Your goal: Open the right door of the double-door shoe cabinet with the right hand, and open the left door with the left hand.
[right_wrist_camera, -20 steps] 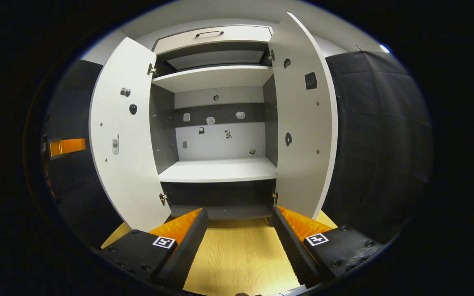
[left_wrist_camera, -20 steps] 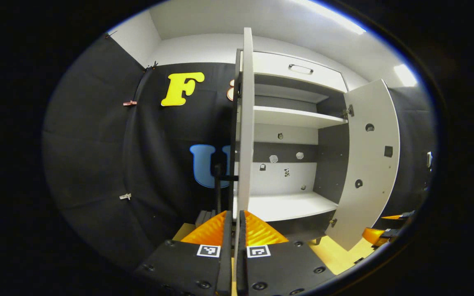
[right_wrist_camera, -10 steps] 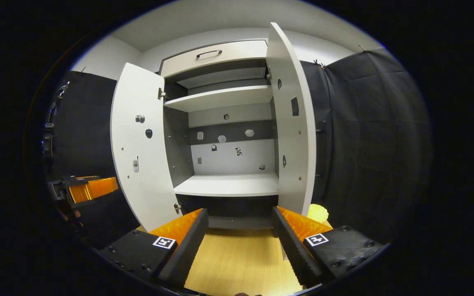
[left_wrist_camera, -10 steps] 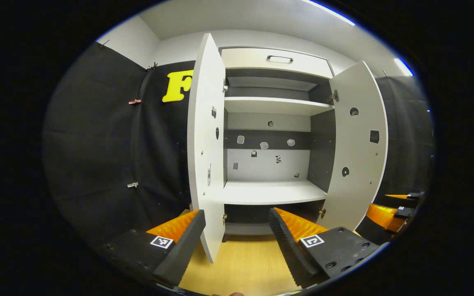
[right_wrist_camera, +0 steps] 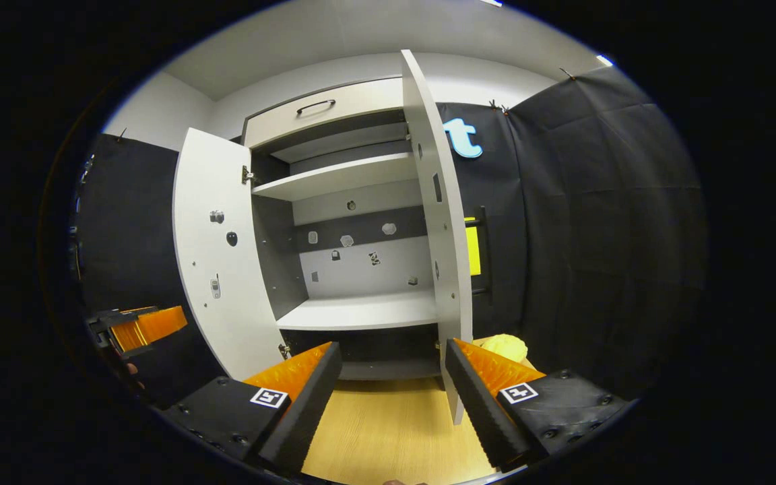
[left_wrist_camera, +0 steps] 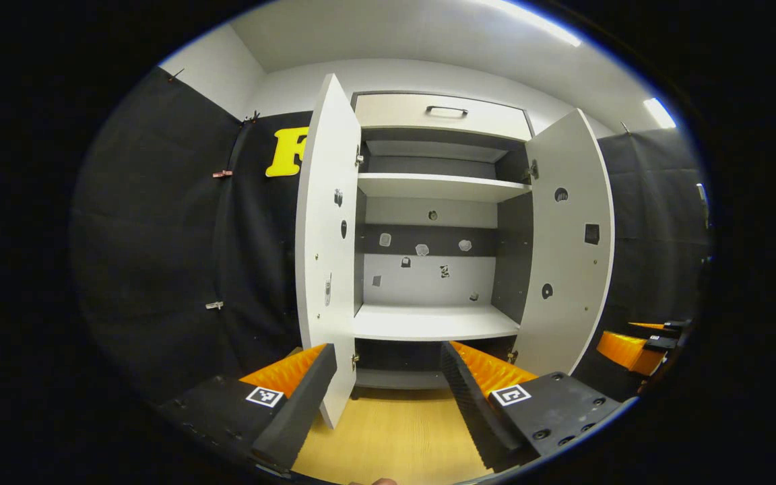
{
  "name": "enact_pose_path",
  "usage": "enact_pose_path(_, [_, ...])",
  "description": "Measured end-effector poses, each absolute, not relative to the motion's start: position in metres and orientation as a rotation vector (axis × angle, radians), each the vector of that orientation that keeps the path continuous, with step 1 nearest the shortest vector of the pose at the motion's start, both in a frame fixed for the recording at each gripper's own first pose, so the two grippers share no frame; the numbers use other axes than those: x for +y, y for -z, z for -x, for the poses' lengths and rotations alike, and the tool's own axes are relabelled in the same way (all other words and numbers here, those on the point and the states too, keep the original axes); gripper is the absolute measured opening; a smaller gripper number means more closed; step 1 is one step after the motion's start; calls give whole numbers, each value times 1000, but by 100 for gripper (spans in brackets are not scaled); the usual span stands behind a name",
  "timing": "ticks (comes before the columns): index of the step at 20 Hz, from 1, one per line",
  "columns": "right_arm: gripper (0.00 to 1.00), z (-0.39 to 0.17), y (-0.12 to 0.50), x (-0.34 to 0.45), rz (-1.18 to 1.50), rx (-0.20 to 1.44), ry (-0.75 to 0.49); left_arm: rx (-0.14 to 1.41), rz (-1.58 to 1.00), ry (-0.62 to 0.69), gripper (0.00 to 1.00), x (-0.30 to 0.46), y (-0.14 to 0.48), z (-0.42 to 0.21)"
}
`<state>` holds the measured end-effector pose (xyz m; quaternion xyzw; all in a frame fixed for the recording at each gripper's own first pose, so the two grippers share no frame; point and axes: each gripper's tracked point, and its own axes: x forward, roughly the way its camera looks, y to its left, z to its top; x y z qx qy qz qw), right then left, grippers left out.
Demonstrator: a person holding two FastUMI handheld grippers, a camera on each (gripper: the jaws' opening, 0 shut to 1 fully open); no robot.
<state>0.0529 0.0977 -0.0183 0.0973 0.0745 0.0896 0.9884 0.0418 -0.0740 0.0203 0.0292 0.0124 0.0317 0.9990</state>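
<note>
The white shoe cabinet (left_wrist_camera: 428,185) stands open, its shelves bare. Its left door (left_wrist_camera: 324,242) and right door (left_wrist_camera: 566,249) both swing outward. In the right gripper view the same left door (right_wrist_camera: 216,249) and right door (right_wrist_camera: 442,222) stand wide. My left gripper (left_wrist_camera: 388,367) is open, held back from the cabinet with the left door's edge just inside its left finger, touching nothing. My right gripper (right_wrist_camera: 393,367) is open too, in front of the cabinet's base. The other gripper shows far off at the right edge (left_wrist_camera: 637,343) and at the left edge (right_wrist_camera: 135,323).
A closed drawer with a dark handle (left_wrist_camera: 447,110) tops the cabinet. Pale wooden floor (left_wrist_camera: 395,438) runs up to its base. A yellow lumpy object (right_wrist_camera: 504,347) lies on the floor behind the right door. Black cloth walls close in on both sides.
My left gripper let go of the left door's edge, opened and drew back. The right gripper view swung to the right, so the right door now looks nearly edge-on.
</note>
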Motion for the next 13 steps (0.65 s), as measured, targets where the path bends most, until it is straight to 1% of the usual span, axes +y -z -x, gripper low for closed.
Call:
enact_pose_path(3, [98, -48, 20, 106, -178, 150, -155, 20, -79, -65, 96, -60, -16, -43])
enact_pose_path(4, [98, -57, 29, 105, -173, 153, -146, 18, -85, -60, 96, -57, -14, -44])
enact_pose_path(7, [98, -56, 38, 115, -172, 170, -139, 9, -94, -59, 96, -46, -9, -50])
enact_pose_path(13, [98, -61, 37, 125, -154, 132, -120, -16, -101, -31, 96, -41, -3, -60])
